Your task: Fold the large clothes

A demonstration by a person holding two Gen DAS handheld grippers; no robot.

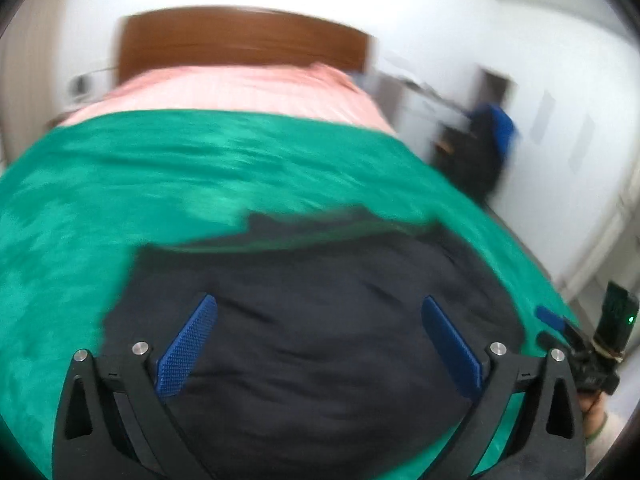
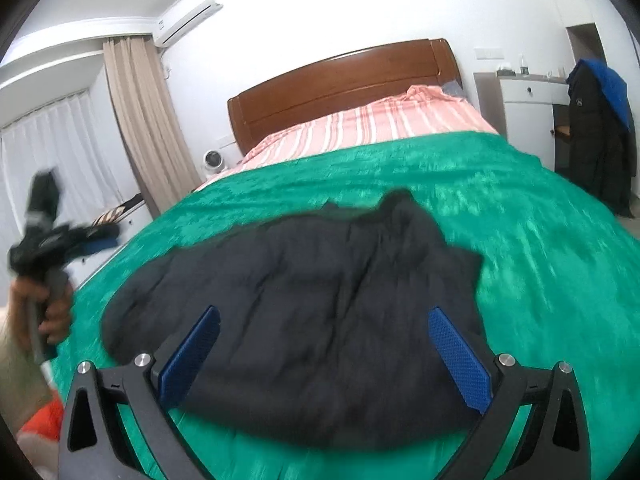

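Observation:
A dark navy padded garment (image 1: 320, 320) lies in a rumpled heap on the green blanket (image 1: 120, 184) near the bed's foot; it also shows in the right wrist view (image 2: 320, 300). My left gripper (image 1: 320, 344) is open and empty, its blue pads wide apart just above the garment. My right gripper (image 2: 324, 352) is open and empty too, over the garment's near edge. The left gripper shows blurred at the left of the right wrist view (image 2: 60, 240), held in a hand. The right gripper shows at the far right of the left wrist view (image 1: 576, 344).
The green blanket (image 2: 520, 220) covers the near part of the bed; a pink striped sheet (image 2: 380, 120) and wooden headboard (image 2: 340, 80) lie beyond. A white cabinet (image 2: 528, 104) with dark and blue jackets (image 2: 600, 128) hung beside it stands to the right. Curtains (image 2: 140, 120) hang at left.

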